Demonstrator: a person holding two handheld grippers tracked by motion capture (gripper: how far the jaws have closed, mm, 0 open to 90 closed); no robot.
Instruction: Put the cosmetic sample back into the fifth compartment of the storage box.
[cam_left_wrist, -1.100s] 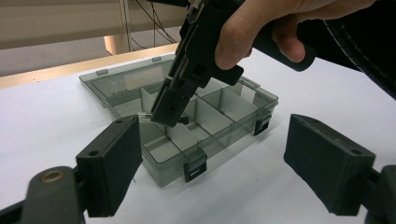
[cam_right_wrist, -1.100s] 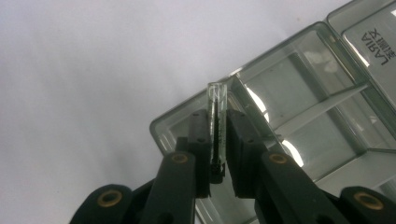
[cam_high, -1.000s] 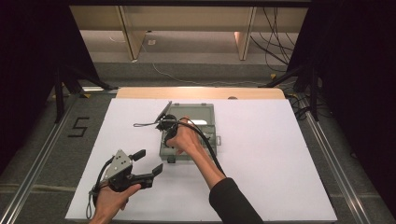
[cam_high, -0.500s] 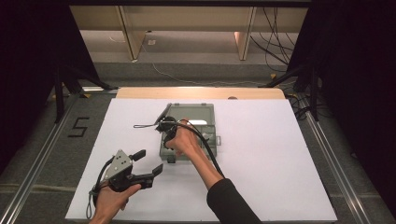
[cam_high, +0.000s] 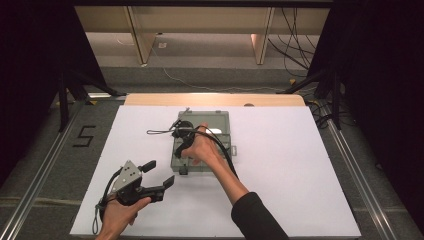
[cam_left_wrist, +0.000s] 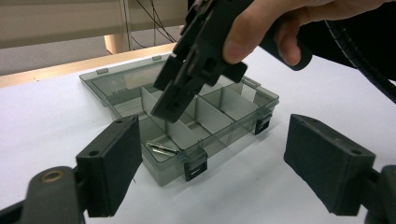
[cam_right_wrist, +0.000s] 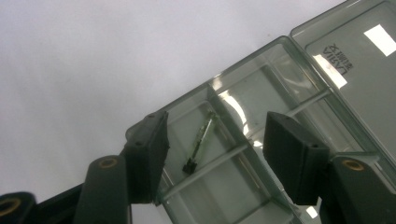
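Note:
A grey see-through compartment box (cam_high: 220, 122) lies open in the middle of the white sheet. My right gripper (cam_high: 180, 145) points down over its near-left part. Its jaws have just been opening and now stand open (cam_right_wrist: 219, 158), pressing on nothing. Beneath them a thin metal piece with a black end (cam_right_wrist: 198, 144) lies in a corner compartment of the box (cam_right_wrist: 280, 88). My left gripper (cam_high: 160, 172) hovers open at the front left, aimed at the box (cam_left_wrist: 224, 105), and holds nothing (cam_left_wrist: 219, 172). From there I see the right gripper (cam_left_wrist: 175, 100) and the small metal piece (cam_left_wrist: 161, 149) in the nearest compartment.
The box's lid (cam_right_wrist: 355, 70) lies flat behind the compartments, with a label on it. White sheet (cam_high: 280, 165) spreads wide to the right of the box. A wooden strip (cam_high: 215, 99) borders the table's far edge, and dark stands and cables (cam_high: 300, 45) lie beyond it.
The right hand has drifted slightly over the near-left part of the box. The left gripper has stayed where it was.

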